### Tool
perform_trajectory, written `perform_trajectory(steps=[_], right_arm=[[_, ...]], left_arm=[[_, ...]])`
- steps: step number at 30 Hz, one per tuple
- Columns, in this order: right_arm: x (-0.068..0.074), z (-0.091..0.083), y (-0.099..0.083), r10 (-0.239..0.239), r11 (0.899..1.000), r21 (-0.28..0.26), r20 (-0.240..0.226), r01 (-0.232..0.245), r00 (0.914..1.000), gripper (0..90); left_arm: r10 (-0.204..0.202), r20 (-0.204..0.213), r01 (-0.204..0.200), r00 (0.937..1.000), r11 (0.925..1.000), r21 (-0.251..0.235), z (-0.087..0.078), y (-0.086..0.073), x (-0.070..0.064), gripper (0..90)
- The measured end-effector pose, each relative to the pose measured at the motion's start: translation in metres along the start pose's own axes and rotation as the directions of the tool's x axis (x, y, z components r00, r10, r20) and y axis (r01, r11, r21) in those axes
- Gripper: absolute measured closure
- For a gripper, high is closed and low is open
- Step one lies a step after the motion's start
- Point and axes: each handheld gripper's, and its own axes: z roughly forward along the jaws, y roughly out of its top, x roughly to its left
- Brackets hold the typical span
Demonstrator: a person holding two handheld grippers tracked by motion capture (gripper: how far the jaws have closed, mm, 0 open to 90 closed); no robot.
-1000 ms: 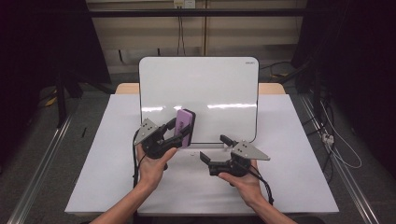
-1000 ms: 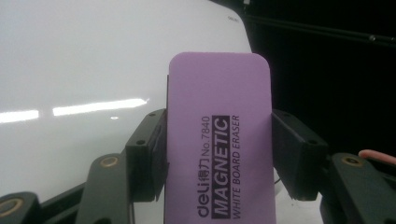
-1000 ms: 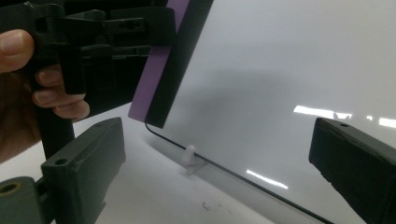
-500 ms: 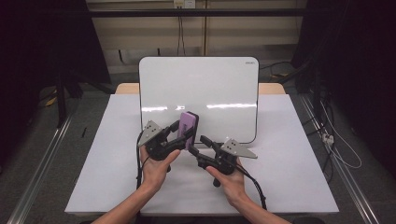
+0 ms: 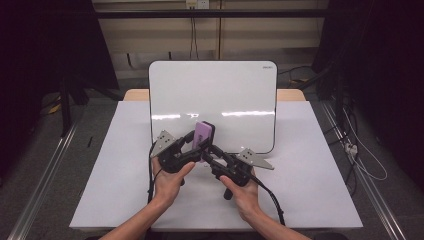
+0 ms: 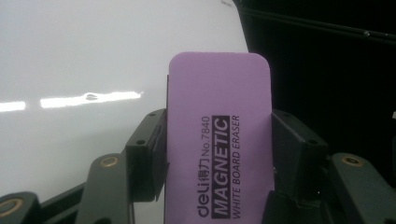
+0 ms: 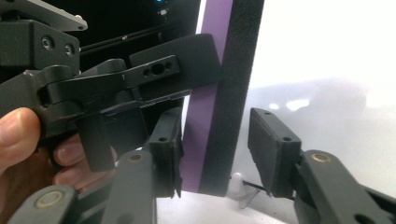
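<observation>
A purple whiteboard eraser (image 5: 203,134) with a black felt side stands upright in my left gripper (image 5: 194,143), which is shut on it just in front of the whiteboard (image 5: 212,95). In the left gripper view the eraser (image 6: 219,140) shows its printed purple face, with a jaw pressed on each long edge. My right gripper (image 5: 210,150) reaches in from the right. In the right gripper view its jaws stand open on either side of the lower end of the eraser (image 7: 215,116). One pad (image 7: 168,144) is against the purple side; the other pad (image 7: 273,154) is a gap away from the felt.
The whiteboard (image 7: 327,70) lies glossy and blank on the white-covered table (image 5: 310,165), reaching to its far edge. Dark curtains and cables surround the table. A cable (image 5: 272,205) trails from the right gripper toward the front edge.
My right gripper has moved left and forward until its open jaws straddle the eraser. The left gripper has carried the eraser slightly right and nearer.
</observation>
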Motion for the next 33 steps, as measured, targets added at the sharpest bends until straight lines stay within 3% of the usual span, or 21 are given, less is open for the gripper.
perform_trajectory(steps=[4,12,14,22,33], right_arm=[[-0.001,0.0,-0.001,0.019,1.0,-0.005,-0.008,-0.019,0.9998,62.3],[-0.003,-0.001,0.0,-0.004,1.0,0.006,-0.006,0.004,1.0,65.1],[-0.003,-0.001,0.0,-0.013,1.0,0.01,-0.005,0.013,0.9999,65.5],[-0.006,-0.004,0.002,-0.043,0.998,0.043,0.004,0.043,0.9991,66.2],[-0.016,-0.008,0.009,-0.052,0.997,0.064,0.042,0.049,0.9978,66.5]], left_arm=[[-0.002,-0.001,0.002,1.0,1.0,0.003,0.0,-0.001,0.001,41.2],[-0.013,0.003,0.013,0.9999,0.9999,0.005,0.001,-0.002,0.002,40.8],[0.002,-0.002,-0.002,1.0,0.9999,0.013,0.0,-0.002,0.002,39.5],[-0.006,-0.023,0.006,0.9997,0.9995,0.03,0.001,0.002,0.005,17.9],[0.071,-0.045,-0.066,0.9965,0.9922,0.106,-0.002,0.015,0.006,11.3]])
